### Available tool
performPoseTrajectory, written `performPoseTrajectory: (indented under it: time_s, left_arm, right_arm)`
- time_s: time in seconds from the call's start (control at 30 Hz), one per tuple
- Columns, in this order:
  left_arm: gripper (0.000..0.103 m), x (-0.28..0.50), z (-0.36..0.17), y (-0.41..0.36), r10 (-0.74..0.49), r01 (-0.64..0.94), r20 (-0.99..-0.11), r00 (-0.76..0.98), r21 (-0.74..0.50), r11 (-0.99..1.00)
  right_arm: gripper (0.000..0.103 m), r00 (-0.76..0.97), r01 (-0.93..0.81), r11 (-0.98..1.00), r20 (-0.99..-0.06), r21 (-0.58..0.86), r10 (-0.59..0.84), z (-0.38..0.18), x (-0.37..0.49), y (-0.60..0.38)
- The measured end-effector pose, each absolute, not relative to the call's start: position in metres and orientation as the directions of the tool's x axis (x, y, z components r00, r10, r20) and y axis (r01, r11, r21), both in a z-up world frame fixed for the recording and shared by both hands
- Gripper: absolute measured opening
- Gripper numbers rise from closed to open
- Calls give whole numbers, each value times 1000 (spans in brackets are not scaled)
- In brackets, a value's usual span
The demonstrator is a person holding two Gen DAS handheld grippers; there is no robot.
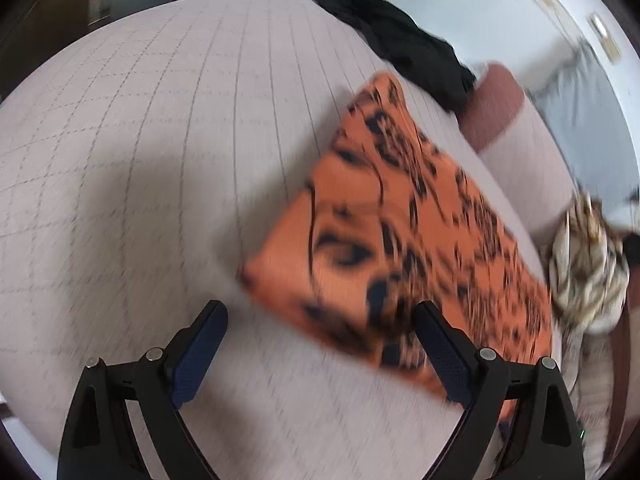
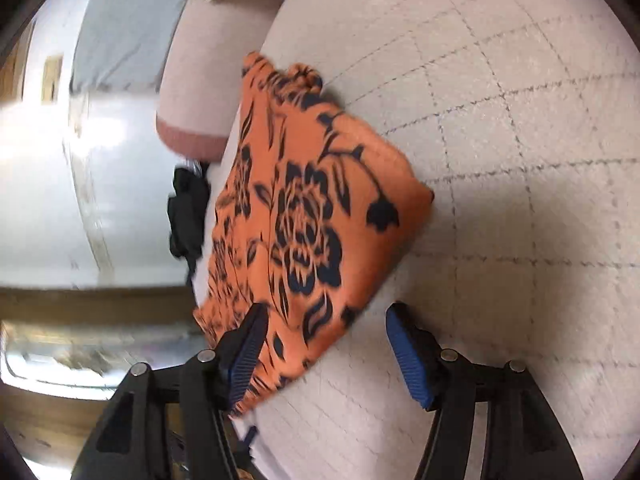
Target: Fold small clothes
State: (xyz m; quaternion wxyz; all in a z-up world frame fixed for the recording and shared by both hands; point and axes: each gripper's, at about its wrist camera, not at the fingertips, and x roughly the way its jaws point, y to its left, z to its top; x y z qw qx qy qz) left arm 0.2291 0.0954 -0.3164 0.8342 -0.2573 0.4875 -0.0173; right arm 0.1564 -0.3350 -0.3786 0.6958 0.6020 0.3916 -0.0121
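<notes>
Left tool (image 1: 320,320): spread wide, grasping nothing, hanging over near corner of orange cloth (image 1: 400,240). Right tool (image 2: 326,320): spread too, nothing pinched, cloth edge lying under its gap.

Cloth already folded into flat packet on checked bed (image 1: 160,160), near bed's edge. Black garment (image 1: 412,48) and striped heap (image 1: 588,272) wait nearby.

Step, I'd judge: 1 piece finished, tools released. Next move: set packet aside or fetch another garment, pinch at 2 corners.

- The folded cloth (image 2: 304,216) was orange with a black floral print.
- The bedcover (image 1: 140,160) was pale pink, gridded with thin dark lines.
- The far garment (image 1: 416,48) was black.
</notes>
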Motion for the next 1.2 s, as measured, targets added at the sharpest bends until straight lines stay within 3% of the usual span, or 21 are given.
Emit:
performPoseTrajectory:
  time_s: [0.07, 0.2, 0.27, 0.33, 0.37, 0.4, 0.5, 0.63, 0.8, 0.9, 0.97, 1.07, 1.1, 1.13, 1.2]
  left_arm:
    - [94, 246, -317, 95, -253, -247, -788, 561, -451, 858]
    - [72, 265, -320, 88, -222, -248, -761, 609, -449, 859]
    - [44, 269, -321, 83, -266, -218, -736, 623, -489, 844]
    - [36, 273, -324, 79, -310, -203, -723, 618, -528, 825]
    - [35, 272, -323, 78, -302, -200, -722, 623, -520, 830]
    - [31, 272, -322, 77, -298, -195, -722, 624, -514, 836]
    - [25, 272, -315, 77, -305, -175, -701, 645, -524, 834]
    - [23, 257, -306, 84, -327, -159, -675, 662, -553, 818]
    - [22, 223, -290, 94, -388, -102, -644, 659, -588, 803]
    - [21, 215, -292, 98, -342, -101, -684, 645, -520, 848]
    - [21, 227, -303, 105, -368, -128, -700, 611, -547, 827]
    - [31, 238, -321, 118, -435, -187, -686, 584, -635, 750]
    - [43, 239, -324, 119, -426, -211, -693, 582, -635, 743]
    - [49, 239, -325, 119, -417, -223, -701, 579, -628, 746]
    - [52, 242, -325, 115, -408, -217, -711, 573, -612, 761]
  right_arm:
    - [66, 719, 471, 289, -552, 834, 423, -376, 168, -336]
    - [65, 781, 448, 283, -526, 848, 338, -380, 195, -330]
    - [65, 781, 439, 309, -528, 844, 332, -381, 209, -323]
    - [63, 788, 437, 315, -528, 842, 317, -379, 216, -323]
    - [50, 790, 437, 314, -527, 843, 314, -379, 219, -322]
    - [29, 785, 442, 315, -533, 840, 317, -381, 223, -322]
    - [22, 770, 454, 341, -555, 823, 315, -384, 224, -321]
    - [19, 792, 394, 529, -570, 752, 220, -345, 217, -302]
    - [12, 818, 343, 603, -544, 720, 185, -311, 183, -294]
    - [12, 823, 305, 619, -527, 724, 212, -300, 156, -300]
    - [12, 803, 327, 649, -564, 687, 193, -300, 142, -306]
    - [16, 777, 408, 475, -570, 779, 267, -326, 134, -334]
    - [17, 768, 434, 415, -570, 799, 294, -336, 134, -341]
    - [17, 762, 454, 374, -570, 809, 307, -344, 132, -347]
    - [22, 774, 459, 318, -549, 830, 315, -354, 133, -353]
